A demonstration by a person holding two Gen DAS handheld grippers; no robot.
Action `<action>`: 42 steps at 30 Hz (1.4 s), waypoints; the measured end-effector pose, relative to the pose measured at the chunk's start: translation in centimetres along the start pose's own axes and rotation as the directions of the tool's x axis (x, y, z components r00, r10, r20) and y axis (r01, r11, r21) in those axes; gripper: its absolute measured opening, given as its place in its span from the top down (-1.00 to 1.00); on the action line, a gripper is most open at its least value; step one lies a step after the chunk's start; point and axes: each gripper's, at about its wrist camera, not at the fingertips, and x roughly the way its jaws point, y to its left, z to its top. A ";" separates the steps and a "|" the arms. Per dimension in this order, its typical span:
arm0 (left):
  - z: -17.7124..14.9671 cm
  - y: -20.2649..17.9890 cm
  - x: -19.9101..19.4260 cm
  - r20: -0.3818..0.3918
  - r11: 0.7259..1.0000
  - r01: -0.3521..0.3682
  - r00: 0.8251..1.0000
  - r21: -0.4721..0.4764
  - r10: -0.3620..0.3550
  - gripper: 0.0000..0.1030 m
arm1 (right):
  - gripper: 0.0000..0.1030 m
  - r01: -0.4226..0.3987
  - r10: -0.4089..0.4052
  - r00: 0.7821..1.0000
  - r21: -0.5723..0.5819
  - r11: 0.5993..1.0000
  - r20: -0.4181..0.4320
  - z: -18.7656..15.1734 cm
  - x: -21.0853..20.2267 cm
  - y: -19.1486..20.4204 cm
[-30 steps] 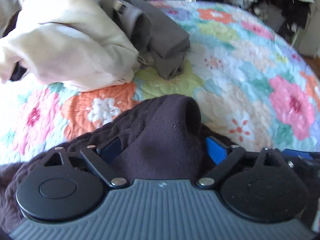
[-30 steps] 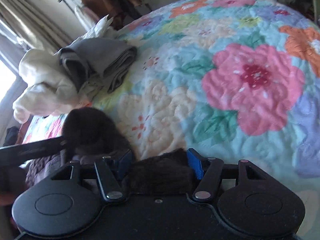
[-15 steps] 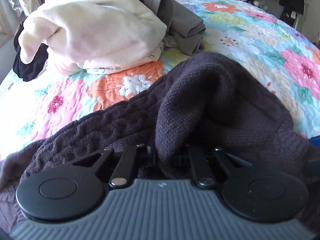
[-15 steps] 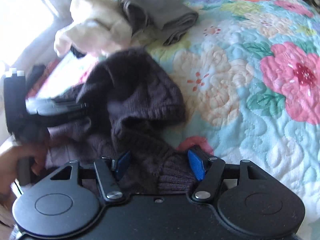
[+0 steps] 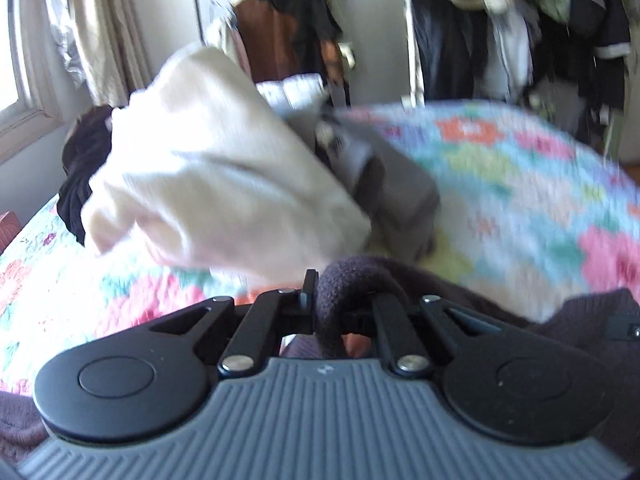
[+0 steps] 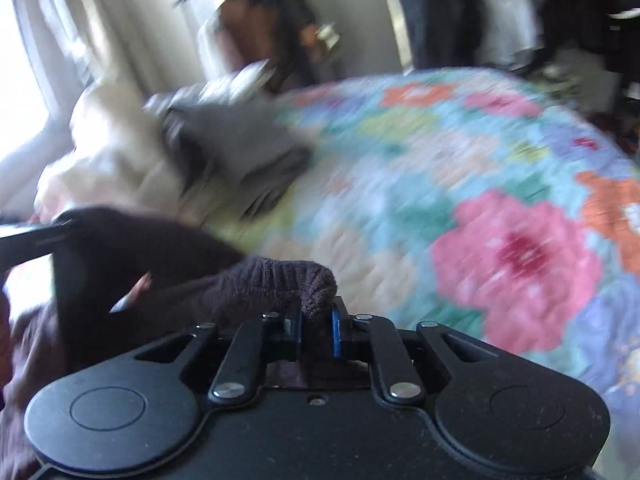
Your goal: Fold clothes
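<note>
Knitwear fills the left wrist view's lower edge: the left gripper [image 5: 344,300] points slightly downward over the bed [image 5: 520,184], its fingers pinched tight on a fold of the dark purple sweater [image 5: 472,292], which arches over them. Beyond lie a cream garment [image 5: 208,184] and folded grey clothes [image 5: 400,196] on the floral quilt, blurred. From the right wrist view, the right gripper [image 6: 316,328] tilts downward too; its fingers have just been closing and now clamp the sweater's ribbed edge [image 6: 280,280], the cloth stretching left toward the other gripper's dark arm at the frame edge.
</note>
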 end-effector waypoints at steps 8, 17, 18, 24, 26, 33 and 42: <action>-1.1 -1.5 5.1 -0.121 1.000 0.006 0.993 0.011 -0.005 0.86 | 0.75 0.117 -0.132 0.977 -0.093 0.989 -0.165 0.1 5.2 -0.7; -2.8 -1.1 7.9 -0.251 0.999 0.045 0.967 0.016 -0.040 0.71 | -0.07 0.175 -0.184 0.979 -0.102 0.979 -0.092 0.1 3.1 -0.3; -2.8 -0.7 7.5 -0.277 0.998 0.064 0.959 -0.003 -0.063 0.32 | -0.07 0.173 -0.181 0.981 -0.106 0.979 -0.067 0.1 2.8 -0.1; -5.6 3.5 0.2 -0.260 0.996 0.093 0.961 0.001 -0.090 -0.39 | -0.08 0.136 -0.132 0.991 -0.133 0.982 0.036 -0.4 1.4 4.3; -6.7 5.6 -2.3 -0.262 0.997 0.079 0.962 -0.006 -0.078 -0.39 | -0.08 -0.009 0.005 1.000 -0.186 0.983 -0.022 -1.1 1.4 7.6; -9.3 17.3 -9.2 -0.246 0.992 -0.061 0.969 -0.108 0.033 -0.39 | -0.08 -0.384 0.330 0.915 -0.246 0.890 -0.234 -3.7 0.3 16.7; -15.8 31.4 -5.5 -0.355 0.868 -0.160 0.934 -0.470 -0.020 -0.34 | -0.10 -0.605 0.433 0.758 -0.276 0.747 -0.488 -6.8 4.2 30.8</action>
